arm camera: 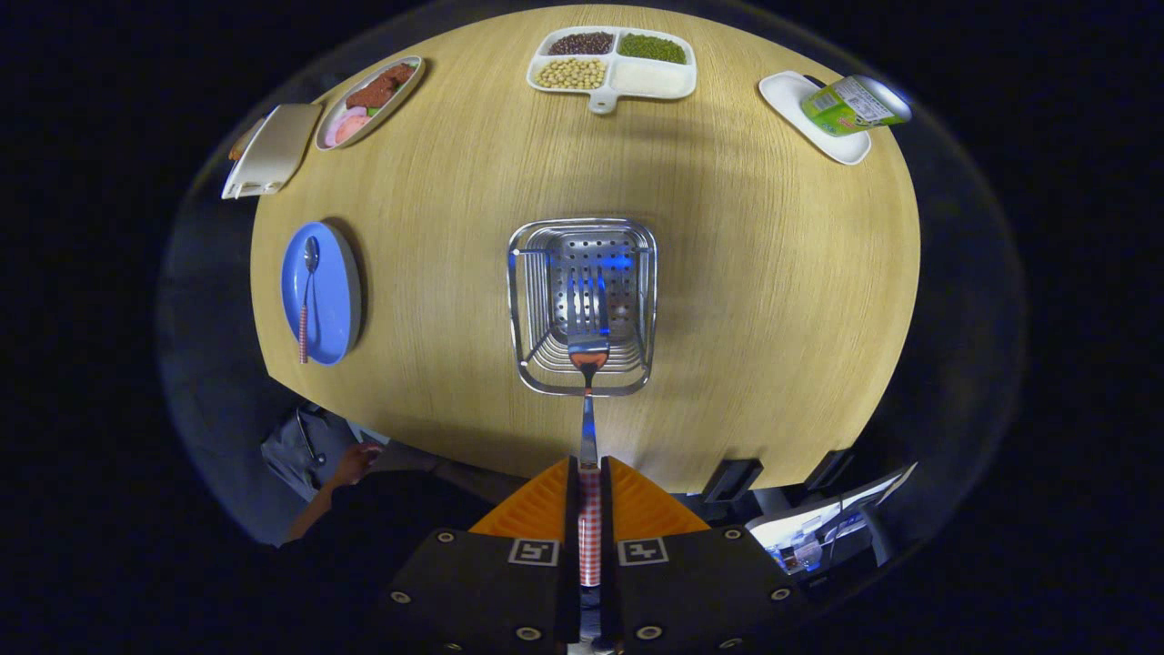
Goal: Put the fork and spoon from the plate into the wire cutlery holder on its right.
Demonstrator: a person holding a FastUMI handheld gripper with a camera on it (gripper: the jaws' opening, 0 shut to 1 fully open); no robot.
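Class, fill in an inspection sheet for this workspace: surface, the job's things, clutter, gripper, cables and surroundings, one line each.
Surface: wooden table, bare around the holder.
Job's things: fork held by its checked handle, tines over the wire cutlery holder; spoon lying on the blue plate.
Clutter: divided tray of beans, oval dish of food, white box, green can on a small white tray.
Gripper: gripper shut on the fork handle.
Cables: nothing seen.
Surroundings: a person's hand below the table edge.
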